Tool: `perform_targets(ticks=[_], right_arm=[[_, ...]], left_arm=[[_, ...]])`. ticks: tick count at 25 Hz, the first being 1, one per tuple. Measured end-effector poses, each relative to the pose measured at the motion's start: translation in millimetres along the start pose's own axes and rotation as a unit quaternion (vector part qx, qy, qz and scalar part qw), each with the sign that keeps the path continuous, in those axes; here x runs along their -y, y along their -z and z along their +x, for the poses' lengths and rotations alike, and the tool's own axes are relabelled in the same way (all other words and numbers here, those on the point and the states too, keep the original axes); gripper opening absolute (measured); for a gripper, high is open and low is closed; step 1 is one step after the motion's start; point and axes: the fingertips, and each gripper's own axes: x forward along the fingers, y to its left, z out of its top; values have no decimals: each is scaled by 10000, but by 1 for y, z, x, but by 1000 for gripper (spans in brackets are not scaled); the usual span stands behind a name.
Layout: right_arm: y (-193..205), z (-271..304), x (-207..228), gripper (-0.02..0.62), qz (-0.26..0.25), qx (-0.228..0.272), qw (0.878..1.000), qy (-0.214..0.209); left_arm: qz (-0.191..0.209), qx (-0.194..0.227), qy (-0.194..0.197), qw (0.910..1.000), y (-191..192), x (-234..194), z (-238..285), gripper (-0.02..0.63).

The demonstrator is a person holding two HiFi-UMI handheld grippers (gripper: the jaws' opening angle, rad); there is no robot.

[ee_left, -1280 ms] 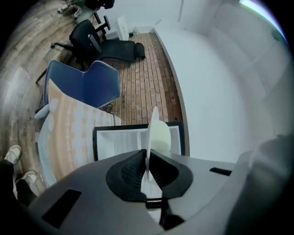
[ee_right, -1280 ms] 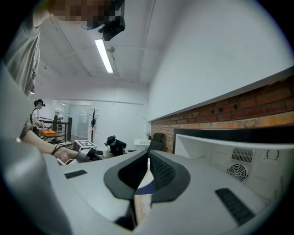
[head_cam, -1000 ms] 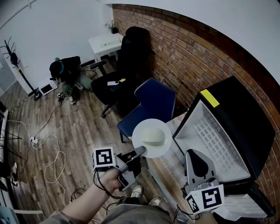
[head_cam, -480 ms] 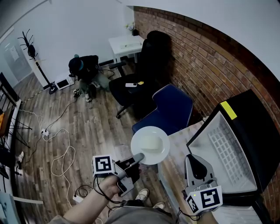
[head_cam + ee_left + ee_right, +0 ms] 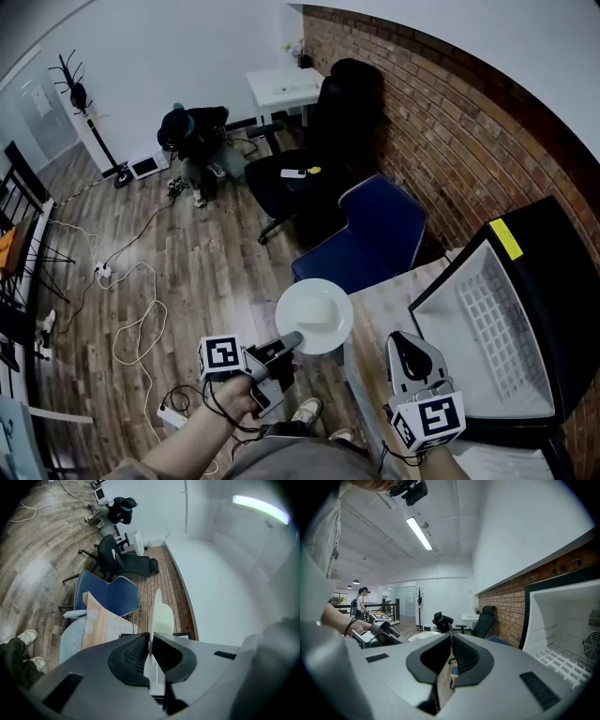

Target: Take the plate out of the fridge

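Note:
A white plate [image 5: 314, 316] with a pale rounded lump on it is held level over the table's near corner, left of the fridge [image 5: 487, 328]. My left gripper [image 5: 281, 352] is shut on the plate's near rim. In the left gripper view the plate [image 5: 153, 613] stands edge-on between the pads, the pale lump [image 5: 165, 618] beside it. My right gripper [image 5: 410, 361] hovers in front of the open fridge, shut with nothing in it. From the right gripper view [image 5: 451, 660] the plate [image 5: 423, 635] shows low at the left, and the white fridge interior [image 5: 562, 634] at the right.
The fridge door [image 5: 562, 272] stands open, with a wire shelf inside. A blue chair [image 5: 370, 234] and a black office chair [image 5: 323, 141] stand by the brick wall. The wooden table [image 5: 375, 305] lies under the plate. Cables [image 5: 131, 319] trail over the floor at left.
The plate and left gripper have drawn away from the fridge, leftward past the table edge. The view has turned left, pushing the fridge toward the right. The right gripper stays shut.

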Motion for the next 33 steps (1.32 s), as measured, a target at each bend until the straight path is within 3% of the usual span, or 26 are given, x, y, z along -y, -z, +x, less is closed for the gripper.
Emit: perform_targets(ticks=[11,26,33], right_arm=[[27,6,-3,32,47,-391,9990,-206],[21,-9,-3,32,-33,-288,9995,-91],[15,-17,3,32,-21,-251,9997,-12]], left_arm=[[-210,54,-171,9996,2,-28,-1,29],[-44,5,-187,9998,7,-27,0,28],[-204,16,-259,9995,10,-27,3,28]])
